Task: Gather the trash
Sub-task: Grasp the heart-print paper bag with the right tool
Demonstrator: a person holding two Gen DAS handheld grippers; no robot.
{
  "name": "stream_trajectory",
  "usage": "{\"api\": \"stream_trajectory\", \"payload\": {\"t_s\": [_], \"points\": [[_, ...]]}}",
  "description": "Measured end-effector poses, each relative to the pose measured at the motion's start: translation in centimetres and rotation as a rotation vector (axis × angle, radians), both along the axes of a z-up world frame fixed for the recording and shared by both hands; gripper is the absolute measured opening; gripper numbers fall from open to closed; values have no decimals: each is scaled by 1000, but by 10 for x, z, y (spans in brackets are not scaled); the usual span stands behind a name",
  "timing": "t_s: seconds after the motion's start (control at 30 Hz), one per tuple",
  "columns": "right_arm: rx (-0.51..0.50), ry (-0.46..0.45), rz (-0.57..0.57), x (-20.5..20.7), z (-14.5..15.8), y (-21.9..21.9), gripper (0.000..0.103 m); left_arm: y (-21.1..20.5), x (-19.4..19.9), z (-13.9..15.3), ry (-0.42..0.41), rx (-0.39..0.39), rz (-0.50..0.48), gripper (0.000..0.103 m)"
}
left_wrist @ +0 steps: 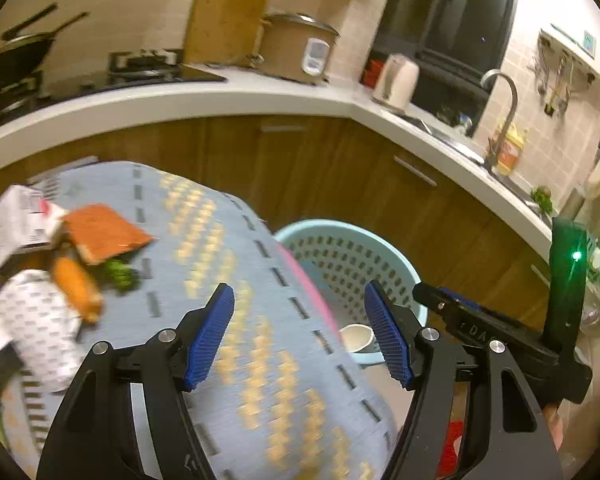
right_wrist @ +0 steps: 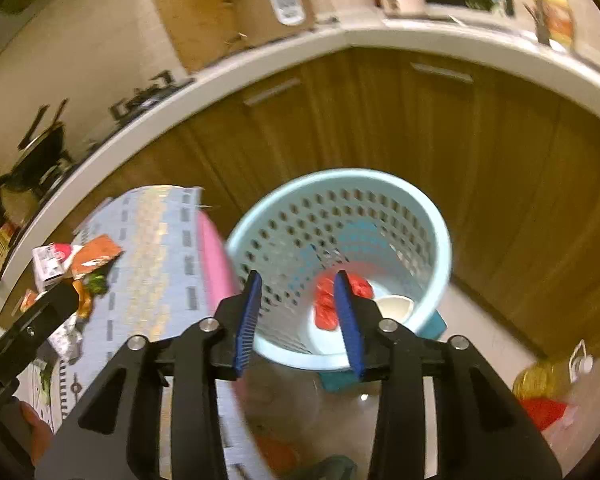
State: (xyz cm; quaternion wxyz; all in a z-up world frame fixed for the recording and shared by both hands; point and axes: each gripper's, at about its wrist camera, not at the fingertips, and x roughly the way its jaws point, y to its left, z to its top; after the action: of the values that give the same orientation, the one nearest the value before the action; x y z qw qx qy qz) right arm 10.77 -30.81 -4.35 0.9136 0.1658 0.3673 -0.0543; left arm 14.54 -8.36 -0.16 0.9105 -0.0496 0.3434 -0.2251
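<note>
Blue perforated basket (right_wrist: pixel 420 216) with red wrapper (right_wrist: pixel 324 308) and white cup (right_wrist: pixel 394 306) inside.

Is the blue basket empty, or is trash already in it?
Not empty. The blue basket holds a red crumpled wrapper and a white paper cup at its bottom.

Legible text is nearly absent. The black gripper body (left_wrist: pixel 476 326) at near right bears pale embossed characters, too blurred to read with certainty. Print on the white carton (left_wrist: pixel 14 224) at left is illegible.
</note>
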Motion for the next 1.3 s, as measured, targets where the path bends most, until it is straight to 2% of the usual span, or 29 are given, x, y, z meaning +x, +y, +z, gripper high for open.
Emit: {"api": "stream_trajectory", "payload": {"t_s": [0.17,0.3,0.53,0.63,0.73,0.8,0.93,0.97,1.13,1.3], "points": [[-42,-80,95,4,29,45,41,55,-19,17,-45,-2,100,68],[-69,-117,188,7,43,90,42,112,-32,24,-62,4,217,69],[-81,-96,346,10,35,168,42,207,-45,18,-23,2,383,69],[-96,-70,417,10,25,203,42,236,-48,11,10,1,416,69],[-107,-45,484,10,15,237,42,257,-47,0,54,8,423,69],[-116,-23,519,11,6,257,42,272,-48,-6,78,-19,424,69],[-147,-4,551,20,-3,283,63,295,-44,-13,109,-63,429,69],[-153,-5,553,23,-4,287,65,299,-43,-13,114,-71,427,69],[-187,17,556,39,-15,305,74,297,-31,-22,142,-97,386,69],[-187,56,561,49,-29,315,76,283,-20,-34,170,-111,345,69]]}}
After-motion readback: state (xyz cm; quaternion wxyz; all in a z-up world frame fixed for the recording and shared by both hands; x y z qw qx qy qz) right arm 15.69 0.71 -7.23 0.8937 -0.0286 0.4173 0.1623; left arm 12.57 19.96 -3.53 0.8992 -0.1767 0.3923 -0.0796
